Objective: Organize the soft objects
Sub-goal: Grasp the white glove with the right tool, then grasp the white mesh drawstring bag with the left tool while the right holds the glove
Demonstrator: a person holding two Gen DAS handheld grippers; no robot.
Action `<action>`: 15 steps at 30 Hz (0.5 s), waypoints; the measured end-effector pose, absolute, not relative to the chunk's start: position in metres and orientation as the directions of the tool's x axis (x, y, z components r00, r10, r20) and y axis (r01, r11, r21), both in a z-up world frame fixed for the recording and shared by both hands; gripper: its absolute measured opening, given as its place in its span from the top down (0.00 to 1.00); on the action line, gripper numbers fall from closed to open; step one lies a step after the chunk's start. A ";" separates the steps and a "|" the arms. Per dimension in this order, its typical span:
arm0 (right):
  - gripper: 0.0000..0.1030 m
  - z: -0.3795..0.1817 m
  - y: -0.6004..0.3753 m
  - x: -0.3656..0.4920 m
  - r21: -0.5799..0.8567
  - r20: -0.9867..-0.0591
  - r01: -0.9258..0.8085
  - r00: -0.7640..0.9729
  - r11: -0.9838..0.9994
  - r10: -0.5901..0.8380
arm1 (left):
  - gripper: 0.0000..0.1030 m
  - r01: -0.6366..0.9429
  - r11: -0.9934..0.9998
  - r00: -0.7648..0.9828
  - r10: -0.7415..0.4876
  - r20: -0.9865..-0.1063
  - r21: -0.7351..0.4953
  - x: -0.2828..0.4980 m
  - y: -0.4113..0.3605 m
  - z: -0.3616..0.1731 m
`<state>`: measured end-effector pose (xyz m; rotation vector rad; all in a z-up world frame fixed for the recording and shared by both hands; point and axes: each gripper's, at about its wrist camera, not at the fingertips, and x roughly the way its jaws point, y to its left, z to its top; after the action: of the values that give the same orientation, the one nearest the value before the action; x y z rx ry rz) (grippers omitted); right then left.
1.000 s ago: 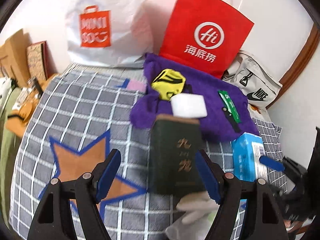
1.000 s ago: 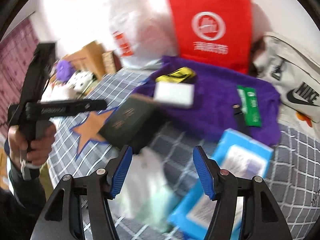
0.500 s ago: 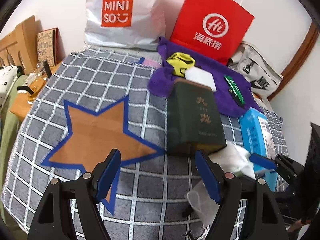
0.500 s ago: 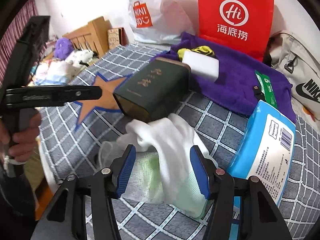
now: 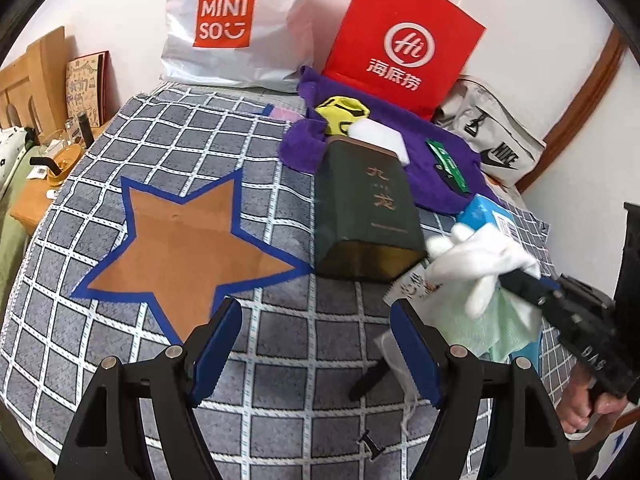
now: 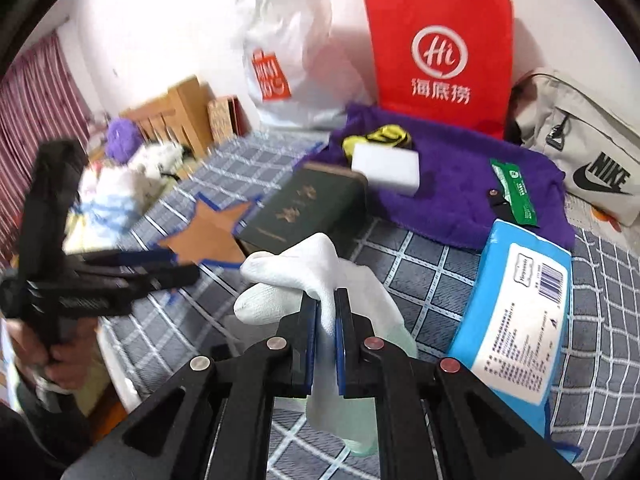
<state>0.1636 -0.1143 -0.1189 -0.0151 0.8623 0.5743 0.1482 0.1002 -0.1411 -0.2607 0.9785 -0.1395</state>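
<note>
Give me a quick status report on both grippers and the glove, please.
Right hand-held gripper shut on white glove, lifted. Left hand-held gripper open, empty, above checked cloth. Green box close beside glove.

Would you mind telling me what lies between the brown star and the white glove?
The dark green tin lies on its side between the star and the glove, clearest in the left wrist view.

The white plastic bag [image 5: 240,24] reads "MINISO". The red paper bag [image 5: 400,40] shows "Hi" above "海底捞". "NIKE" marks the beige bag [image 5: 496,140]. The green tin [image 5: 366,208] bears "九龙".
</note>
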 end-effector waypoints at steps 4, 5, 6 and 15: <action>0.92 -0.116 -0.121 0.153 0.288 -0.703 -0.491 0.475 0.822 0.529 | 0.27 0.017 0.962 0.547 -0.236 -0.803 -0.271 0.136 0.090 -0.141; 0.92 -0.116 -0.121 0.149 0.293 -0.701 -0.496 0.470 0.817 0.537 | 0.27 0.021 0.963 0.546 -0.235 -0.804 -0.268 0.133 0.088 -0.141; 0.92 -0.116 -0.121 0.146 0.292 -0.701 -0.497 0.470 0.817 0.537 | 0.27 0.026 0.964 0.547 -0.234 -0.804 -0.264 0.129 0.086 -0.141; 0.91 -0.138 -0.142 0.128 0.346 -0.718 -0.424 0.454 0.837 0.527 | 0.27 0.170 0.937 0.507 -0.349 -0.788 -0.306 0.109 0.048 -0.149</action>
<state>0.1283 -0.1419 -0.1383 0.1229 0.9295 0.5886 0.1093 0.0484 -0.1495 -0.1986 0.9925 -0.3157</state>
